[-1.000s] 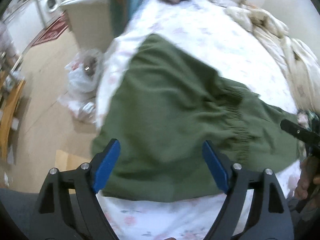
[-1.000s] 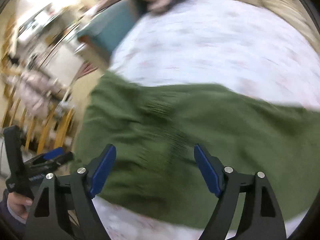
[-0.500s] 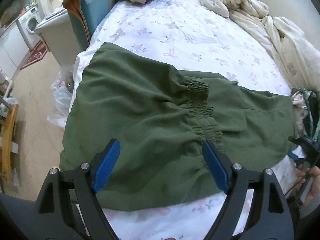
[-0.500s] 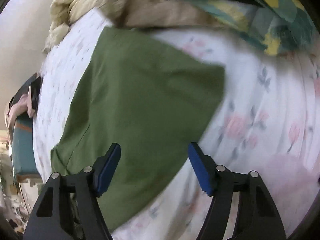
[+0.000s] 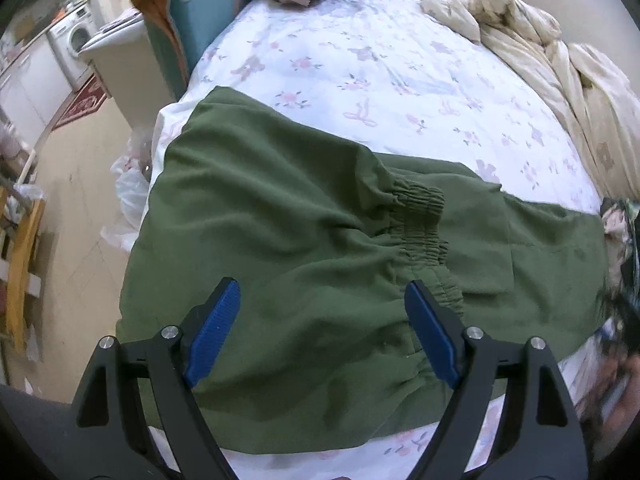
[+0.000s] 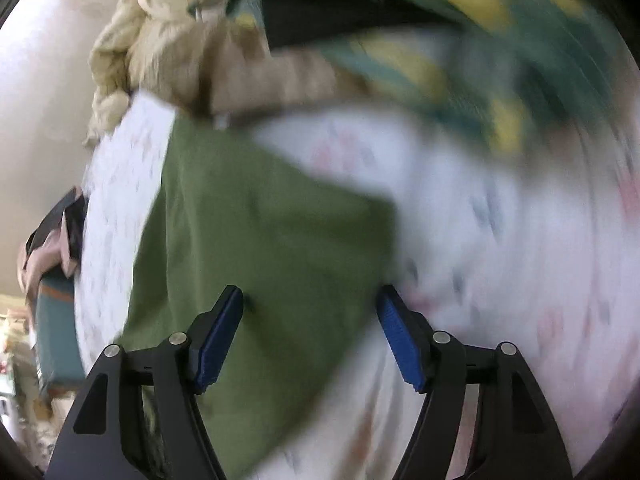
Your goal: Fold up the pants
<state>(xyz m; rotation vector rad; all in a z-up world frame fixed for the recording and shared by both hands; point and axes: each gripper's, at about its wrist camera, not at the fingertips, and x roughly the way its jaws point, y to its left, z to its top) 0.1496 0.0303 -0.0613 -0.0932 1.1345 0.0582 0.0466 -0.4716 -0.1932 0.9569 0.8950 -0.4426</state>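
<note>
The green pants (image 5: pixel 304 240) lie spread across the near edge of a floral bed sheet (image 5: pixel 380 64), with the gathered elastic waistband (image 5: pixel 420 220) near the middle. My left gripper (image 5: pixel 324 312) is open and empty, hovering just above the near part of the pants. In the blurred right wrist view, my right gripper (image 6: pixel 310 320) is open and empty over the right end of the pants (image 6: pixel 256 248), close to the corner of the fabric.
A cream duvet (image 5: pixel 560 64) is bunched along the far right of the bed. A green and yellow patterned cloth (image 6: pixel 460 48) lies beyond the pants' right end. A teal cushion (image 5: pixel 188 12) and a white cabinet (image 5: pixel 116 60) stand left of the bed, above the floor (image 5: pixel 68 184).
The left gripper has drawn back slightly and steadied over the pants. The right gripper has swung from the waistband area to the right end of the pants. Both stayed open.
</note>
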